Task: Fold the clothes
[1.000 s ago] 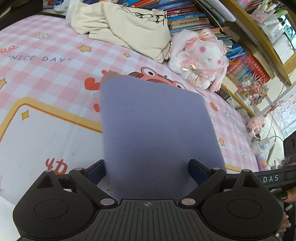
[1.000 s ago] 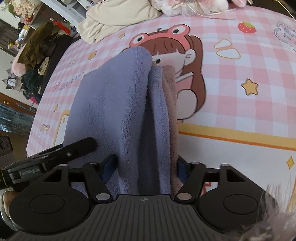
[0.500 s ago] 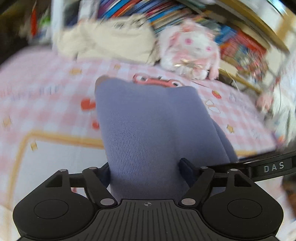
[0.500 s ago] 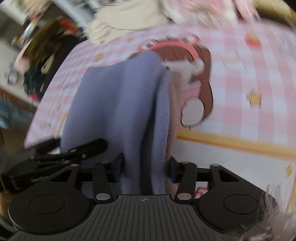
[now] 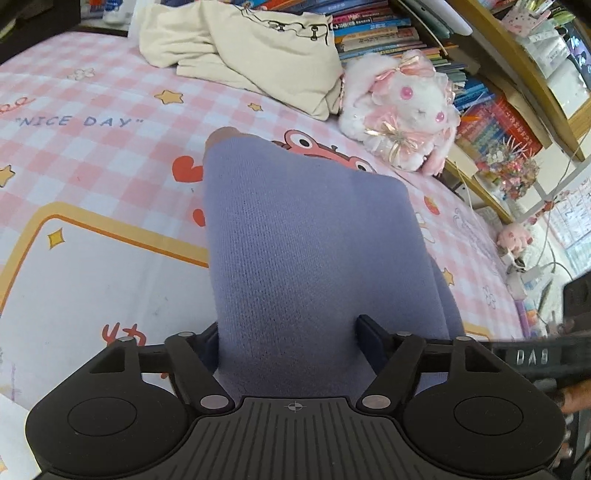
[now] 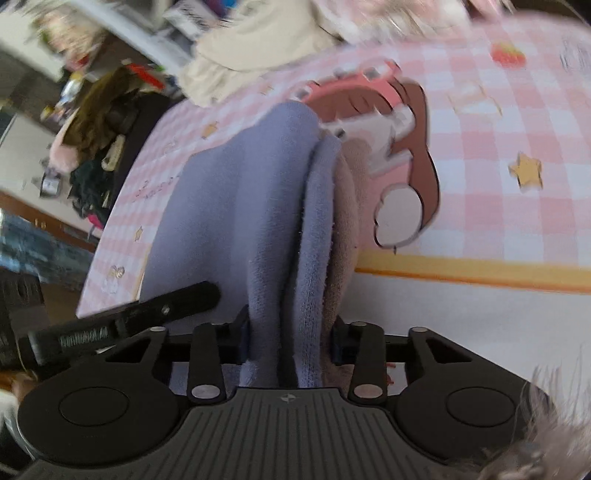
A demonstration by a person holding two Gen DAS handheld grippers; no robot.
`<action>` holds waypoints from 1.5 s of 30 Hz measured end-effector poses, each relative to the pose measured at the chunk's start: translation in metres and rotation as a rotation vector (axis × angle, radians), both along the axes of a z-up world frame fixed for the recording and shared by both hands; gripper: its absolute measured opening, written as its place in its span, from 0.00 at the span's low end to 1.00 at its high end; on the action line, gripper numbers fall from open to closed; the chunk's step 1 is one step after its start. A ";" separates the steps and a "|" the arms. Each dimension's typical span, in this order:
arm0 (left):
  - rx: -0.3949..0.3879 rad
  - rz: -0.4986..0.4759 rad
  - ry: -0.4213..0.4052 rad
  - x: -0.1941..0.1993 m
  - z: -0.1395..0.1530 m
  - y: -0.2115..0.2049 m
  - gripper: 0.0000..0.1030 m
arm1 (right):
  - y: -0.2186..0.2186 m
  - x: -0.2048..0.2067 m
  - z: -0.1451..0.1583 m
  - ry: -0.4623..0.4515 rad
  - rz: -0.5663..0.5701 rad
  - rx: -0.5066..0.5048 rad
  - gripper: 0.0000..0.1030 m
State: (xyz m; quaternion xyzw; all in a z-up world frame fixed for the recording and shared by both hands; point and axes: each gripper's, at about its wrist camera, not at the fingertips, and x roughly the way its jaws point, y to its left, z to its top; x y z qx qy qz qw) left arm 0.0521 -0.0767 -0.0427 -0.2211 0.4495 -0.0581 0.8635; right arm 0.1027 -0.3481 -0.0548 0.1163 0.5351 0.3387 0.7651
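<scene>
My left gripper (image 5: 288, 332) and right gripper (image 6: 290, 332) both clench the folded lavender garment (image 5: 314, 240), brown-lined; cream sweatshirt (image 5: 251, 48) and plush bunny (image 5: 402, 107) occupy the bedspread's (image 5: 92, 147) far edge.

Premises: a home bedroom. A bed (image 5: 92, 155) with pink checked cartoon sheet carries a plush rabbit (image 5: 402, 107) at its far edge. Crowded bookshelves (image 5: 480, 122) stand just beyond.

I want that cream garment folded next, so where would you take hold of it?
Probably the cream garment is best pinched at its near lower corner, beside the white plush rabbit, coming in low from the front across the pink checked sheet. There the layers taper to one loose flap; the far side is bunched thick against the books.
</scene>
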 end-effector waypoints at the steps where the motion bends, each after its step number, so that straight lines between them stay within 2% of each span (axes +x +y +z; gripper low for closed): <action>1: 0.015 0.001 -0.011 -0.003 0.002 -0.002 0.60 | 0.003 -0.006 0.003 -0.054 0.019 -0.013 0.31; 5: 0.074 0.002 -0.054 -0.014 0.010 -0.010 0.52 | 0.013 -0.023 0.013 -0.211 0.071 -0.046 0.28; 14: 0.125 -0.032 -0.144 -0.025 0.030 -0.014 0.49 | 0.010 -0.039 0.025 -0.315 0.053 -0.012 0.27; 21: 0.066 -0.083 -0.185 0.002 0.042 0.000 0.50 | 0.015 -0.034 0.045 -0.356 -0.048 -0.016 0.27; 25: 0.038 -0.131 -0.178 0.017 0.043 0.011 0.50 | 0.024 -0.031 0.050 -0.359 -0.117 -0.033 0.27; 32: 0.049 -0.213 -0.159 0.043 0.043 0.032 0.50 | 0.048 -0.025 0.046 -0.333 -0.224 -0.046 0.27; 45: 0.063 -0.290 -0.157 0.096 0.038 0.076 0.50 | 0.102 0.009 0.037 -0.337 -0.307 -0.066 0.27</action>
